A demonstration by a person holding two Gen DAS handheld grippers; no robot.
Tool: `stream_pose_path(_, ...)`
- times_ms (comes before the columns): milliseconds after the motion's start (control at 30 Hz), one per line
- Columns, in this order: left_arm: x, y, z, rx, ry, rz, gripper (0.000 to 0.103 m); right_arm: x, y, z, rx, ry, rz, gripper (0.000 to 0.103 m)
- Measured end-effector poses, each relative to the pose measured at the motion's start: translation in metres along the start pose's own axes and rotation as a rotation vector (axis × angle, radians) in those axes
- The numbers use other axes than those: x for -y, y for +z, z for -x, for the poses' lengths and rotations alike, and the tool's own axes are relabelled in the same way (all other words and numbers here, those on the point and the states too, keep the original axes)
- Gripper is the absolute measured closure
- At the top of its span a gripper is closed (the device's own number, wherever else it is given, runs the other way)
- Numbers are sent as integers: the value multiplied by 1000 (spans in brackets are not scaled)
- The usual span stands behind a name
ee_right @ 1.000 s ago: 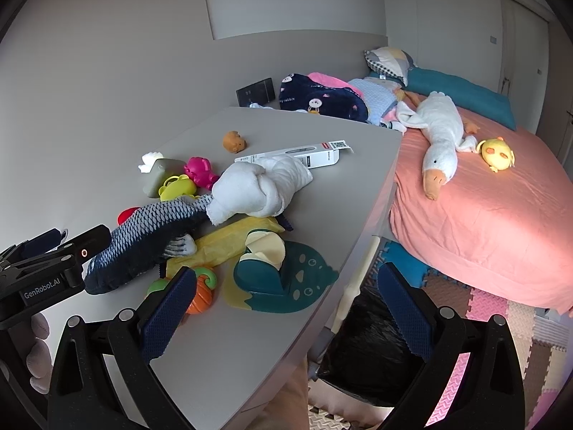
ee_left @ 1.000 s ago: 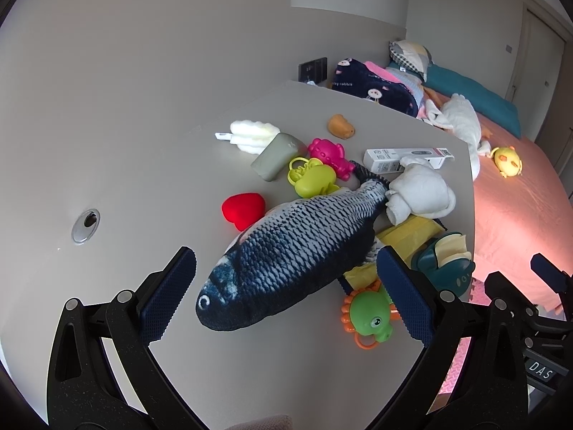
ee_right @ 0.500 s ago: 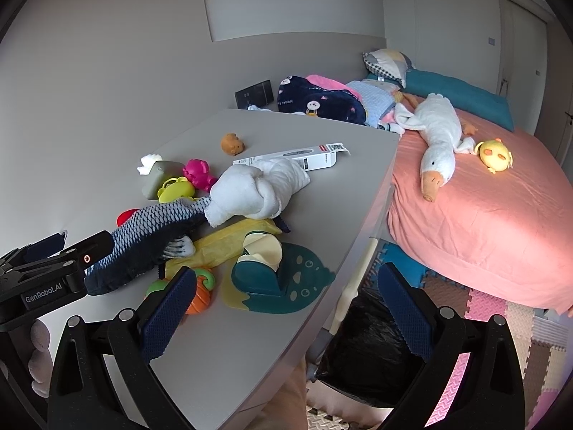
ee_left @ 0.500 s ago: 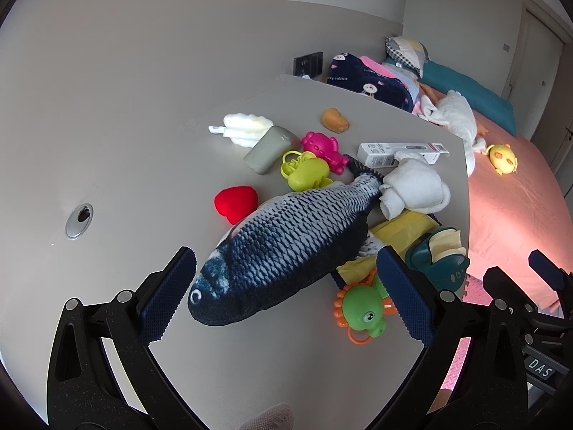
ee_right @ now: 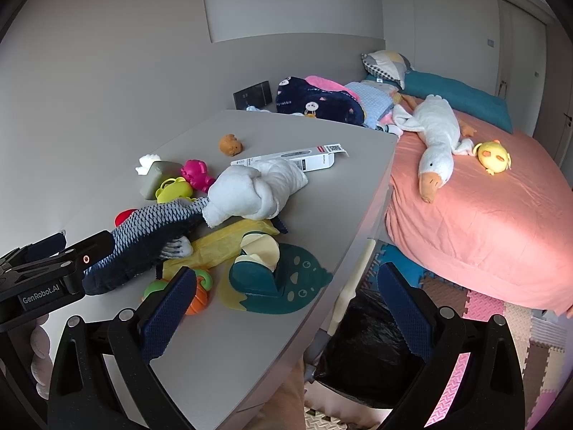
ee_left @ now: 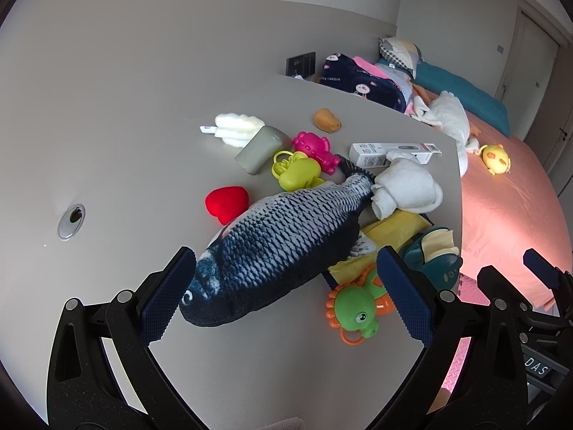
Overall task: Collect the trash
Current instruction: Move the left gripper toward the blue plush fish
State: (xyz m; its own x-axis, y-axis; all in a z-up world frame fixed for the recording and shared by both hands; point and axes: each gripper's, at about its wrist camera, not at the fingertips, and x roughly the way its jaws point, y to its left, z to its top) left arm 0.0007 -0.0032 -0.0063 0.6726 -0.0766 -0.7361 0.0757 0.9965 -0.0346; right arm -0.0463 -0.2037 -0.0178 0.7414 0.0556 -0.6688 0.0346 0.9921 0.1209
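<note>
A grey table (ee_left: 143,165) holds a pile of toys. A dark blue plush fish (ee_left: 279,240) lies in the middle, its head between the fingers of my open, empty left gripper (ee_left: 286,297). A white cardboard box (ee_left: 390,152), a crumpled yellow wrapper (ee_left: 390,233) and a white cloth bundle (ee_left: 408,186) lie past the fish. My right gripper (ee_right: 283,308) is open and empty over the table's near right edge; the box (ee_right: 293,159) and wrapper (ee_right: 222,243) show there too. A black trash bag (ee_right: 372,354) sits on the floor below the table edge.
Small toys surround the fish: a red heart (ee_left: 225,202), a green squeeze toy (ee_left: 352,313), a teal dinosaur slipper (ee_right: 275,279), pink and lime shapes. A bed with a pink sheet (ee_right: 483,222) and a white goose plush (ee_right: 437,147) stands to the right.
The left gripper has moved a little forward and down so the fish's head now lies between its fingers. The right gripper has hardly moved.
</note>
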Motion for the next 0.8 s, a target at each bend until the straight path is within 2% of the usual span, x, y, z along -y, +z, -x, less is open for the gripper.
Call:
stream_pose_path(300, 2, -1, -2, -7, 10, -20, 6, 0, 0, -1, 0, 0, 2, 2)
stream_pose_path(533, 2, 2, 0, 37, 21, -38, 6, 0, -1, -1, -1, -1, 3, 2)
stream_pose_path(800, 2, 2, -3, 31, 22, -45, 6, 5, -1, 1, -2, -3, 11, 2)
